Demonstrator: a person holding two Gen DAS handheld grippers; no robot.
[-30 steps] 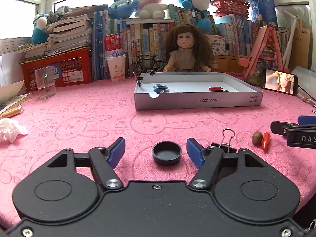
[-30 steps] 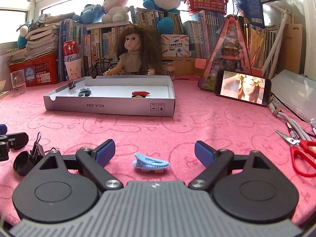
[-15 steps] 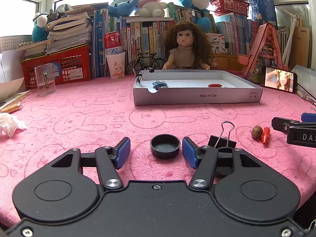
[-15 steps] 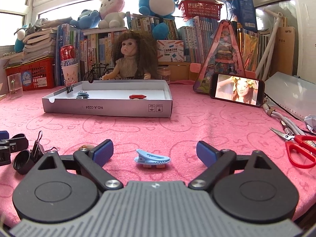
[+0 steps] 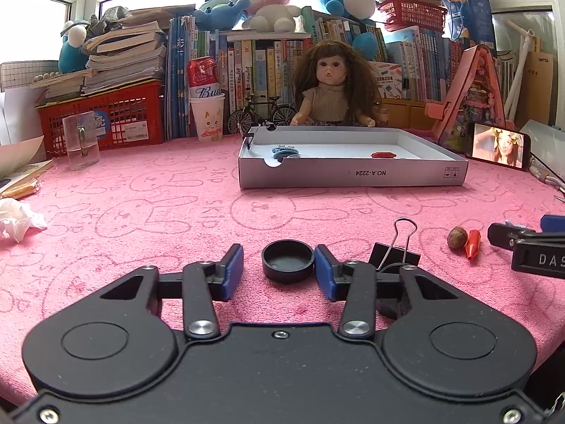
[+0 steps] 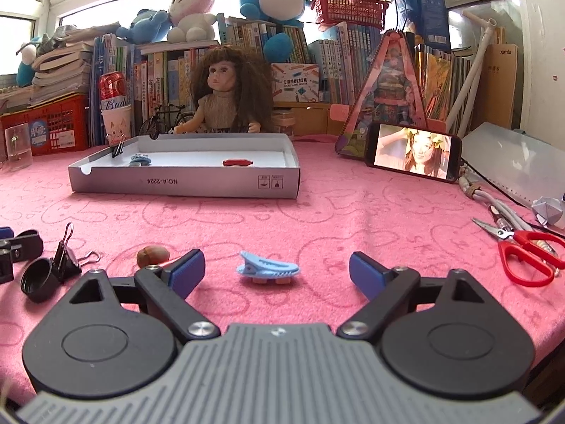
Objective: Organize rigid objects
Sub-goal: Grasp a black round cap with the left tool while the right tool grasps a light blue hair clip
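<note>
A black round cap lies on the pink cloth between the blue pads of my left gripper; the right pad touches it, the left pad stands a little apart. A black binder clip, a brown nut and a red cap lie to its right. My right gripper is open wide around a light blue hair clip. The white box lid farther back holds a blue item and a red item. The cap also shows in the right wrist view.
Red scissors and cables lie at the right. A phone leans behind them. A doll, books, a red crate, a clear cup and crumpled tissue border the cloth.
My left gripper has narrowed around the black cap and moved slightly forward. My right gripper has shifted a little toward the blue hair clip, staying open.
</note>
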